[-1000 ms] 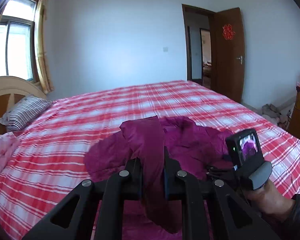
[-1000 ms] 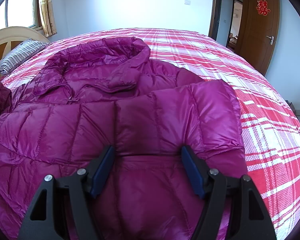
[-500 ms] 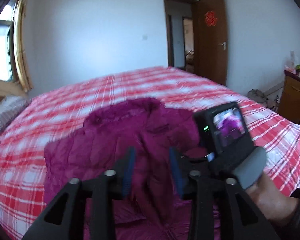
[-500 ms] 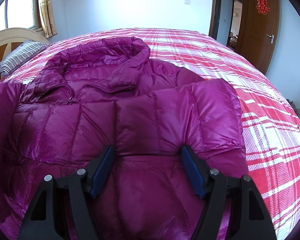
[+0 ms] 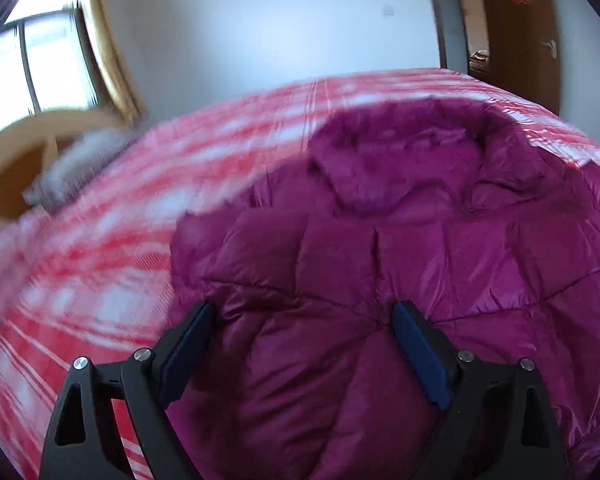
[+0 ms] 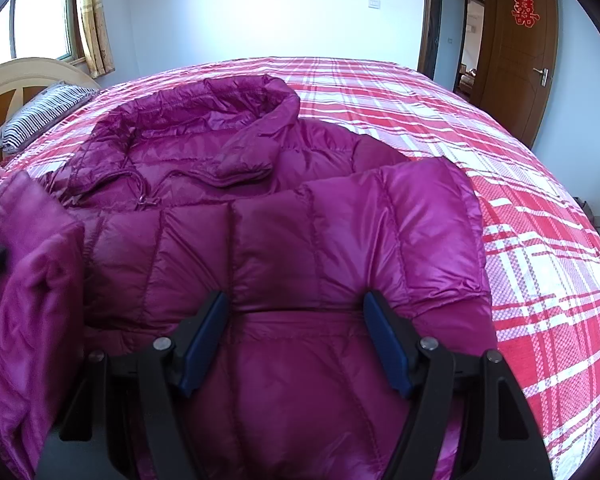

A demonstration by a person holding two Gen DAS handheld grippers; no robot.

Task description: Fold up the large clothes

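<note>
A magenta down jacket [image 6: 308,216] lies spread on the red plaid bed [image 6: 520,208], collar toward the far edge. The left claw [image 5: 302,344] is opening over it, gripping nothing; the right claw [image 6: 296,334] hovers open above its quilted panels.

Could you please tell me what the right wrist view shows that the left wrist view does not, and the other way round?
Only the right wrist view shows the right gripper, its jaws apart over the jacket, and a door handle. Only the left wrist view, which is blurred, shows the left gripper, its jaws opening over the jacket. Both show the purple jacket on the checked bed, the window and the pillow.
</note>
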